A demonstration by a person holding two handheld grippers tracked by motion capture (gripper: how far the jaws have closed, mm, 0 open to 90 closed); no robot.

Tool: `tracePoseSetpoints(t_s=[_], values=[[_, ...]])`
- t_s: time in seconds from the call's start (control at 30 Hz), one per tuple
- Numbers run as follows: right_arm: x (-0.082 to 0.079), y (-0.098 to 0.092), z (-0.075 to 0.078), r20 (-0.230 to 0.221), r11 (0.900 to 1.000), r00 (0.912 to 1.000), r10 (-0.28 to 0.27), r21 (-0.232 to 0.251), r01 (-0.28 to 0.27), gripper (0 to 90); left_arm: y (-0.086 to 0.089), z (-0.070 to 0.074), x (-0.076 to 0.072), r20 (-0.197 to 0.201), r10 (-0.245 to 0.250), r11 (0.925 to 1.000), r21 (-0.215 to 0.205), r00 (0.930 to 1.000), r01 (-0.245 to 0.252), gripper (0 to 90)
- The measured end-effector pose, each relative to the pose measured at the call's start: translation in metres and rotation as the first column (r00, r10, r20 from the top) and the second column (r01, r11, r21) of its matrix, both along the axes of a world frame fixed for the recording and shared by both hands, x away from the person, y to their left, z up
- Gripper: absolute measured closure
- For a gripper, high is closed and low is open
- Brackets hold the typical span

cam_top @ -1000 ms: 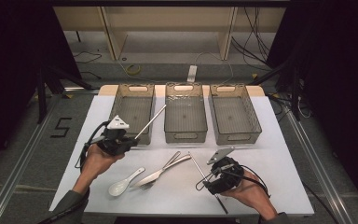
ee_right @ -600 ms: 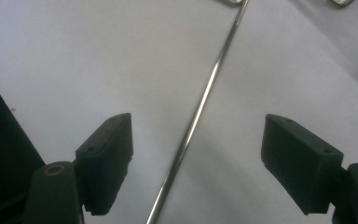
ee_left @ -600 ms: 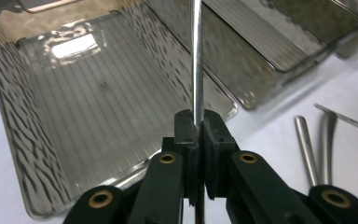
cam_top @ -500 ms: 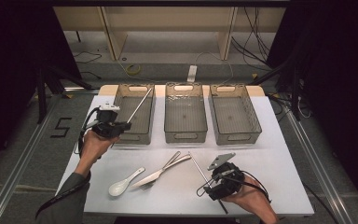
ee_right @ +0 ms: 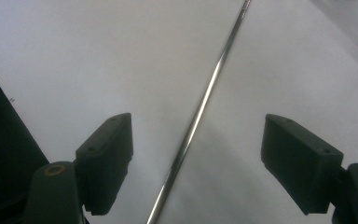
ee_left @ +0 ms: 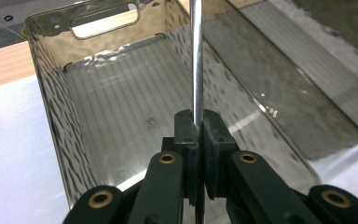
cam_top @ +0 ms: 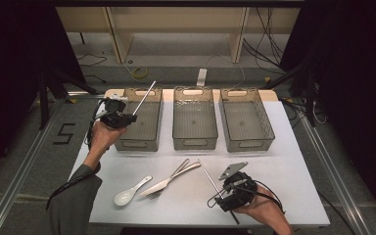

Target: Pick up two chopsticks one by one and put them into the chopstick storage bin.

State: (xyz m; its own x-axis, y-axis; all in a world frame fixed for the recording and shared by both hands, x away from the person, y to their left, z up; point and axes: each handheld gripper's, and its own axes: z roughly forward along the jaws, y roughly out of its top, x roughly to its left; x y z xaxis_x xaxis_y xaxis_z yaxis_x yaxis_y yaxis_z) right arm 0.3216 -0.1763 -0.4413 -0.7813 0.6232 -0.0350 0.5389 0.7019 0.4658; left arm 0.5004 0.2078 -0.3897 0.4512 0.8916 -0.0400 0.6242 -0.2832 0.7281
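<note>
My left gripper (cam_top: 127, 116) is shut on a thin metal rod (cam_top: 144, 98) and hangs over the near left part of the left grey bin (cam_top: 138, 140). In the left gripper view the rod (ee_left: 197, 60) rises straight up from the pinched pads (ee_left: 186, 128), above the bin's ribbed floor (ee_left: 121, 107). My right gripper (cam_top: 225, 193) sits low at the table's front right, open. A second metal rod (cam_top: 210, 178) lies on the white table there. In the right gripper view that rod (ee_right: 200, 109) runs diagonally between the wide-apart jaws, touching neither pad.
Two more grey bins, the middle one (cam_top: 195, 142) and the right one (cam_top: 247, 142), stand in a row across the back of the table. A white spoon (cam_top: 127, 195), a knife (cam_top: 164, 183) and a fork (cam_top: 176, 172) lie at the front centre.
My left gripper has carried its rod away from the table's front left, back and up over the left bin. The right gripper has stayed in place.
</note>
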Motion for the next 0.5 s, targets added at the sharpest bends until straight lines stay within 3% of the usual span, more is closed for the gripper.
tracePoseSetpoints(t_s=[0.5], values=[[-0.001,-0.001,0.000,0.001,1.000,1.0000,-0.001,0.002,0.001,26.2,0.007,-0.012,0.017,-0.010,0.055,0.9984,-0.011,0.9984,-0.055,85.0]])
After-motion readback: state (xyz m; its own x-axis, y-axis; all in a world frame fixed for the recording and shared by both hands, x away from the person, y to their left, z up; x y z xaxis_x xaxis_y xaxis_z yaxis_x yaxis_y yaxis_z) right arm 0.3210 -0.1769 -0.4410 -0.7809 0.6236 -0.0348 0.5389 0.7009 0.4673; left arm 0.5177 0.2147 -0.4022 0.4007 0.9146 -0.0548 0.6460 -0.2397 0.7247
